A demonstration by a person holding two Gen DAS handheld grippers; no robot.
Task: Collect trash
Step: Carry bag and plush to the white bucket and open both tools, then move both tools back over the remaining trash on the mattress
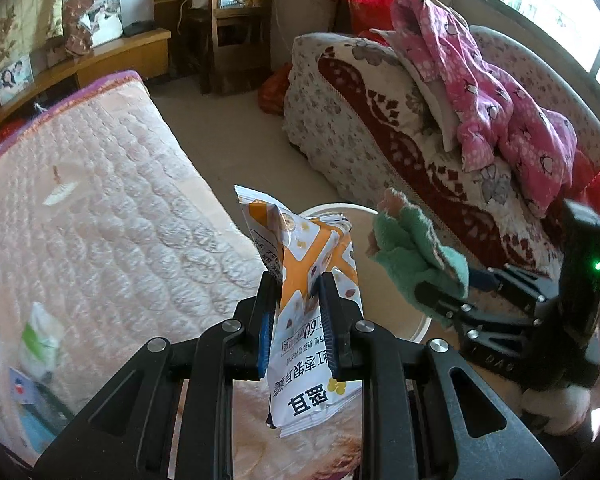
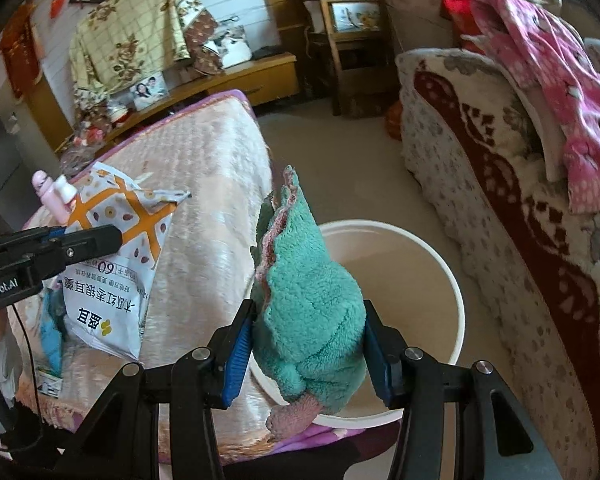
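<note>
My left gripper (image 1: 296, 320) is shut on a white and orange snack bag (image 1: 312, 292), held upright above the pink quilted table edge, just left of a white bucket (image 1: 416, 330). The bag also shows in the right wrist view (image 2: 116, 280), with the left gripper (image 2: 96, 240) clamped on it. My right gripper (image 2: 308, 344) is shut on a green fluffy cloth (image 2: 312, 304) with pink trim, held over the near rim of the white bucket (image 2: 440, 272). The cloth (image 1: 412, 256) and right gripper (image 1: 432, 300) appear at right in the left wrist view.
A pink quilted cover (image 1: 100, 208) lies over the table, with small packets (image 1: 40, 340) at its left edge. A patterned sofa (image 2: 520, 200) with a pink garment (image 2: 560, 92) stands right of the bucket. A wooden chair (image 2: 348, 40) and low cabinet (image 2: 228, 76) stand behind.
</note>
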